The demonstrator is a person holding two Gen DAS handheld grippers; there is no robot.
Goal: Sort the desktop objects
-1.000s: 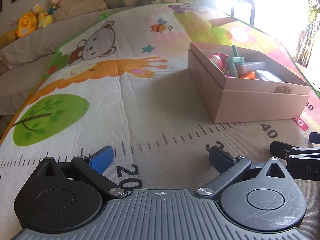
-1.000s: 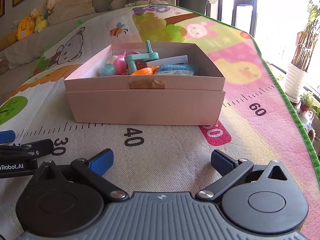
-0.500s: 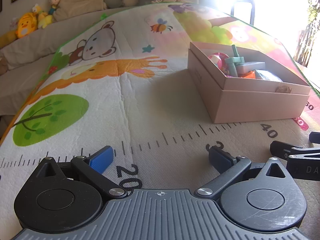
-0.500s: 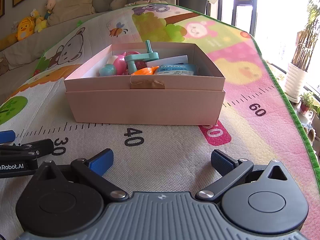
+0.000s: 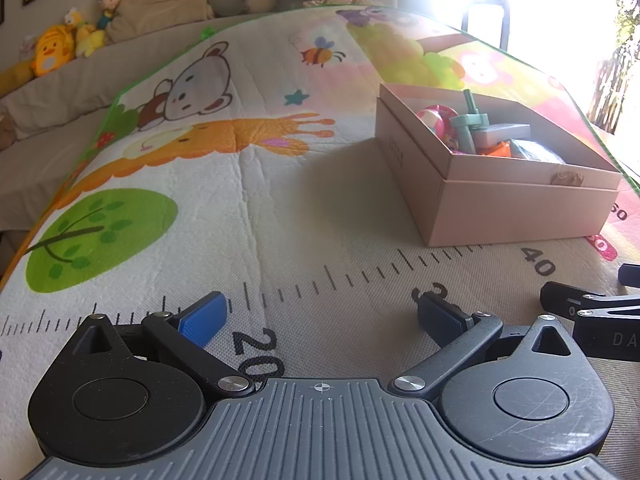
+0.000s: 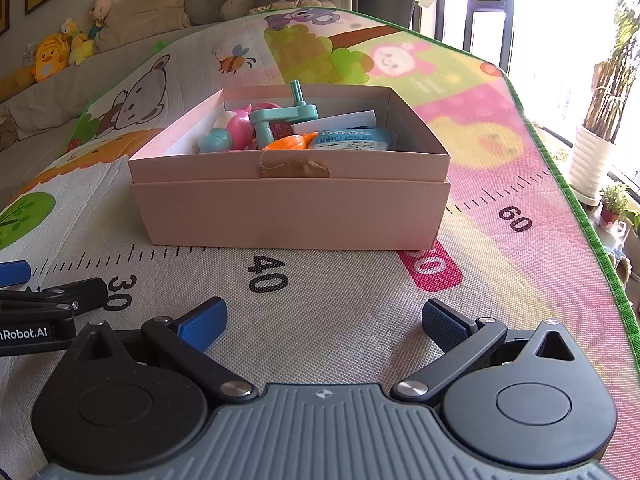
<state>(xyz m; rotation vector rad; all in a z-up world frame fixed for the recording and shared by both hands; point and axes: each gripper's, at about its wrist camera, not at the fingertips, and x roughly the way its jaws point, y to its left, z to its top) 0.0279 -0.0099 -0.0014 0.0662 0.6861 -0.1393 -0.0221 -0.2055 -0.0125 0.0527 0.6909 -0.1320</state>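
A pink cardboard box (image 6: 292, 212) stands on the play mat straight ahead of my right gripper (image 6: 324, 320); it also shows at the right in the left wrist view (image 5: 516, 212). It holds several toys: a teal crank toy (image 6: 284, 116), a pink toy (image 6: 240, 128), an orange piece (image 6: 288, 143) and a blue packet (image 6: 352, 138). My right gripper is open and empty, low over the mat in front of the box. My left gripper (image 5: 320, 316) is open and empty, to the left of the box near the 20 mark.
The colourful play mat (image 5: 240, 208) covers the surface, with a printed ruler across it. Plush toys (image 5: 52, 50) and cushions line the back left. A potted plant (image 6: 596, 156) stands beyond the mat's right edge by the bright window.
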